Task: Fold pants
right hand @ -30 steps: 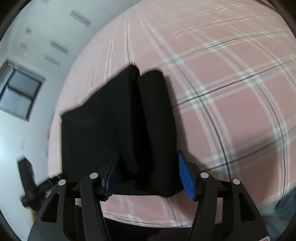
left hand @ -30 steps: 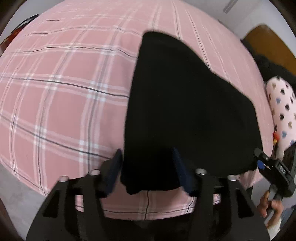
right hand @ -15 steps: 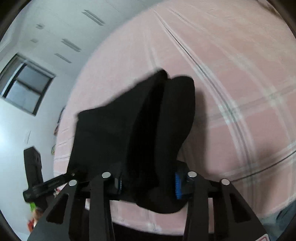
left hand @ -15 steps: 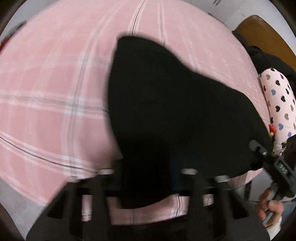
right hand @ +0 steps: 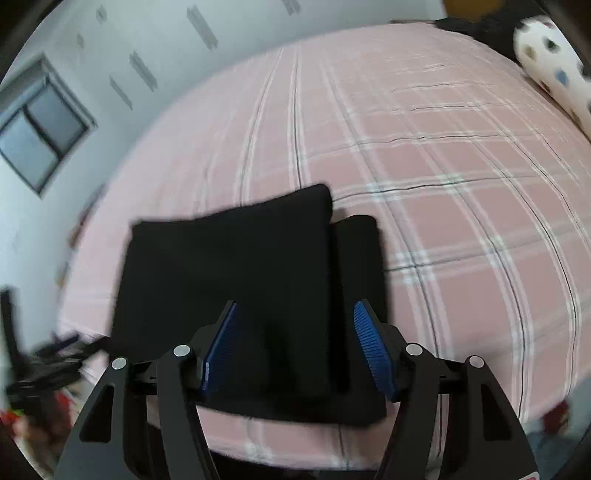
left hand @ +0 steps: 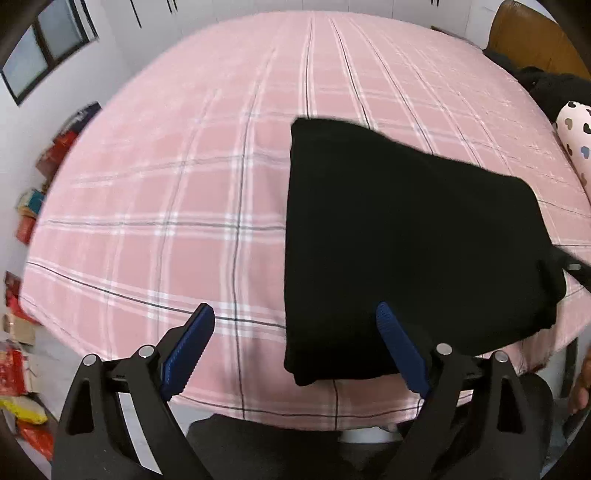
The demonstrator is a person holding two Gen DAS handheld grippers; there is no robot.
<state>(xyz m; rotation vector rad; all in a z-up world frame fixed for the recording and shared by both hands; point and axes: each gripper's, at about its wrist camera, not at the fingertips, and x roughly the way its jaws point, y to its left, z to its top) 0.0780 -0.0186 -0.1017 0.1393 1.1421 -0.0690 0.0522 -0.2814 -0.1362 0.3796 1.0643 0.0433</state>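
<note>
The black pants (left hand: 406,236) lie folded in a flat rectangle on the pink plaid bed (left hand: 184,192), near its front edge. My left gripper (left hand: 295,332) is open and empty, above the pants' near left corner; its right finger overlaps the fabric in view. In the right wrist view the pants (right hand: 243,288) show a folded top layer with a narrower layer beside it. My right gripper (right hand: 295,332) is open and empty, just above the pants' near edge.
A white pillow with heart spots (left hand: 576,133) and dark clothes (left hand: 546,85) lie at the bed's far right. A wooden headboard (left hand: 532,33) stands behind them. Boxes and packets (left hand: 26,332) clutter the floor at left. A window (right hand: 40,129) is on the wall.
Both grippers have opened and let go of the pants, which now lie flat on the bed. Both grippers have pulled back toward the bed's near edge.
</note>
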